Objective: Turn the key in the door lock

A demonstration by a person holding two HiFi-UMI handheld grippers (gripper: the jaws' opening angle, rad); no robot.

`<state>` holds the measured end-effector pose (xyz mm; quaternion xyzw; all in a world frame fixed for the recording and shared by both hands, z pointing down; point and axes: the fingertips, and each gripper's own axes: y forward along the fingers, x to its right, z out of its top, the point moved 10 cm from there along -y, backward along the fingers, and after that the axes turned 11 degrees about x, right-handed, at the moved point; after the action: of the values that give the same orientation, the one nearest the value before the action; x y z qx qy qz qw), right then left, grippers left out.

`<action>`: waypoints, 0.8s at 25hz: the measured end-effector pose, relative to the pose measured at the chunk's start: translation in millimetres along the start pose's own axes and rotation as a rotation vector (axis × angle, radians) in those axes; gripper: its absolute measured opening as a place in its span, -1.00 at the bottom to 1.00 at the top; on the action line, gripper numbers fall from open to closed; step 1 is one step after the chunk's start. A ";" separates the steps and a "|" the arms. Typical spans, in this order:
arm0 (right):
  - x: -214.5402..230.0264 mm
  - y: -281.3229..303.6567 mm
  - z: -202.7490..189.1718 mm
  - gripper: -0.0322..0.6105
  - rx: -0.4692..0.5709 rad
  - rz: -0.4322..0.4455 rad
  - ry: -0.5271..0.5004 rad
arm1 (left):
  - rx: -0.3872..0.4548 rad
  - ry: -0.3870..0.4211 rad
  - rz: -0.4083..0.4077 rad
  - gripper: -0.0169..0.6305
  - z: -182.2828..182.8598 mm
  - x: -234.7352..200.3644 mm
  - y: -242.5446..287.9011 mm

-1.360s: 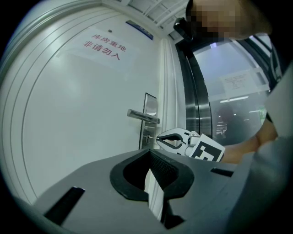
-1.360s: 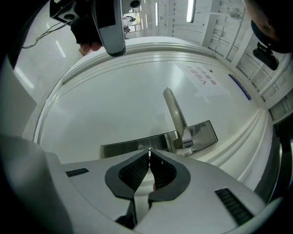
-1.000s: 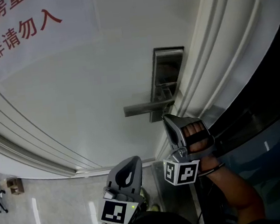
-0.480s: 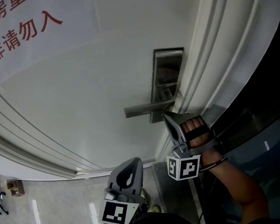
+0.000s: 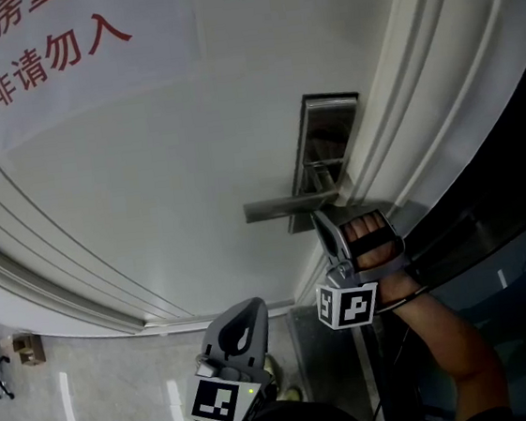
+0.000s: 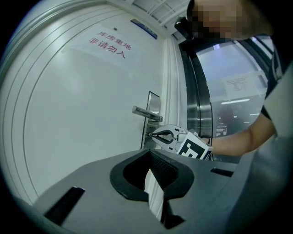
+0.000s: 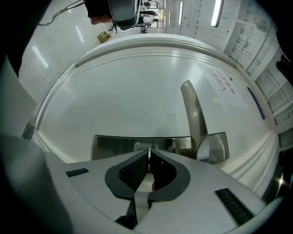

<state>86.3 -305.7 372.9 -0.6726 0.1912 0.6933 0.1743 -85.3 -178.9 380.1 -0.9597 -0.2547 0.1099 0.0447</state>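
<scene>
A steel lock plate [image 5: 329,145] with a lever handle [image 5: 286,207] sits at the white door's right edge. My right gripper [image 5: 320,217] presses its tips against the plate's lower end, just under the handle. In the right gripper view its jaws are shut on a thin metal key [image 7: 149,152] in front of the lock plate [image 7: 123,145], with the handle [image 7: 194,114] to the right. From the left gripper view, the right gripper [image 6: 153,134] pinches the key [image 6: 147,135] at the plate. My left gripper [image 5: 242,328] hangs back below, shut and holding nothing.
The moulded door frame [image 5: 422,111] runs along the right of the lock. Beyond it is dark glass [image 5: 522,251]. A paper notice with red characters [image 5: 47,50] is stuck on the door at upper left. Shiny tiled floor [image 5: 78,405] lies below.
The head view has shifted a little, so the lock sits slightly further right. My right gripper stays at the lock plate, its marker cube a touch higher. The left gripper has not moved.
</scene>
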 end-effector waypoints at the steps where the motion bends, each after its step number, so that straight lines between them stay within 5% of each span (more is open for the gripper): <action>1: -0.2 0.6 0.2 -0.84 -0.001 -0.002 0.003 | 0.001 0.000 -0.003 -0.93 -0.1 0.7 0.5; 13: 2.8 -24.9 13.7 -0.83 0.006 -0.026 0.181 | 0.016 0.007 -0.031 -0.93 4.2 19.4 0.3; 20: 17.5 -58.0 25.8 -0.83 0.014 -0.080 0.496 | 0.038 0.035 -0.046 -0.93 9.6 33.2 -0.7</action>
<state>92.3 -242.8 354.3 -0.8279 0.2063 0.4983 0.1541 -59.8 -161.4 364.6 -0.9544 -0.2738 0.0967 0.0699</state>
